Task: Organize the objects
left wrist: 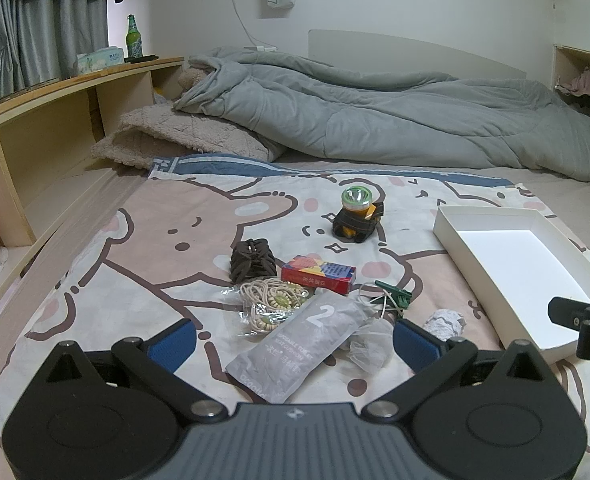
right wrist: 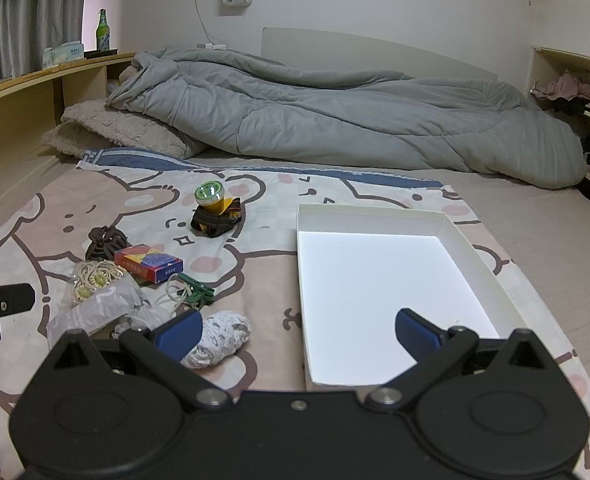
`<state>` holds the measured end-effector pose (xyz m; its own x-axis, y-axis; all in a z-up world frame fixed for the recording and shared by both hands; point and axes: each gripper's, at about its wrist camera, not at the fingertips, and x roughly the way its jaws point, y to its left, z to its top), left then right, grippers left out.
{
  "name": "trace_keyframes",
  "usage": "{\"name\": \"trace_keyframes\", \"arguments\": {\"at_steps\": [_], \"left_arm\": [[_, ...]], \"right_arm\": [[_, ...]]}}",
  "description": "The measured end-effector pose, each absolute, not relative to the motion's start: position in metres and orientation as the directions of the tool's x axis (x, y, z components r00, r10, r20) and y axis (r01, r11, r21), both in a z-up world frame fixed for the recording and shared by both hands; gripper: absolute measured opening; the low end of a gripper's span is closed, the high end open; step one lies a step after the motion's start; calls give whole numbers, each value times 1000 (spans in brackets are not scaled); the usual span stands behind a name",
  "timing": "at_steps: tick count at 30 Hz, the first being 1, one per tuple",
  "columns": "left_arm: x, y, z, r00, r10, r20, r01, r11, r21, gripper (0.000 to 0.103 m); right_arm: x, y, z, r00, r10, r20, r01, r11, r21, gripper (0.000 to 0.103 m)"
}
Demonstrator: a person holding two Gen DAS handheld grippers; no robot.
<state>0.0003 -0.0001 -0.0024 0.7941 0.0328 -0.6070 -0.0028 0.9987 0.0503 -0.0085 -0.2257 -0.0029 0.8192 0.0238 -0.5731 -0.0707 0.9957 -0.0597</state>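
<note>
Both grippers hover with jaws apart: the left gripper (left wrist: pixel 295 340) straddles the grey packet (left wrist: pixel 299 346), its long axis running away toward the red card box (left wrist: pixel 318 279), left of the white tray (right wrist: pixel 447 220).

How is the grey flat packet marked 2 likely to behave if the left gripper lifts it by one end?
The grey packet looks like a thin, soft plastic sachet, so it would probably sag and droop instead of staying flat. It appears light. Its smooth film may slip between the pads, and it overlaps the beaded cord bag, which might drag along.
</note>
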Motion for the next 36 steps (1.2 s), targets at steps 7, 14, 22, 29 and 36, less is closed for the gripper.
{"name": "trace_keyframes", "arguments": {"at_steps": [7, 14, 22, 29, 36], "left_arm": [[0, -2, -4, 794, 34, -607, -4, 999, 50, 103], [1, -2, -4, 794, 33, -607, -3, 999, 50, 103], [0, -6, -3, 797, 30, -603, 1, 999, 50, 103], [3, -4, 4, 812, 44, -582, -16, 998, 52, 103], [16, 13, 12, 840, 119, -530, -97, 993, 70, 103]], "right_arm": [[-9, -226, -2, 818, 25, -574, -72, 996, -60, 103], [-9, -226, -2, 819, 29, -574, -77, 995, -60, 103], [-9, -227, -5, 820, 36, -572, -82, 995, -55, 103], [-10, -223, 6, 837, 44, -546, -83, 995, -46, 103], [6, -216, 18, 860, 65, -506, -88, 996, -21, 103]]}}
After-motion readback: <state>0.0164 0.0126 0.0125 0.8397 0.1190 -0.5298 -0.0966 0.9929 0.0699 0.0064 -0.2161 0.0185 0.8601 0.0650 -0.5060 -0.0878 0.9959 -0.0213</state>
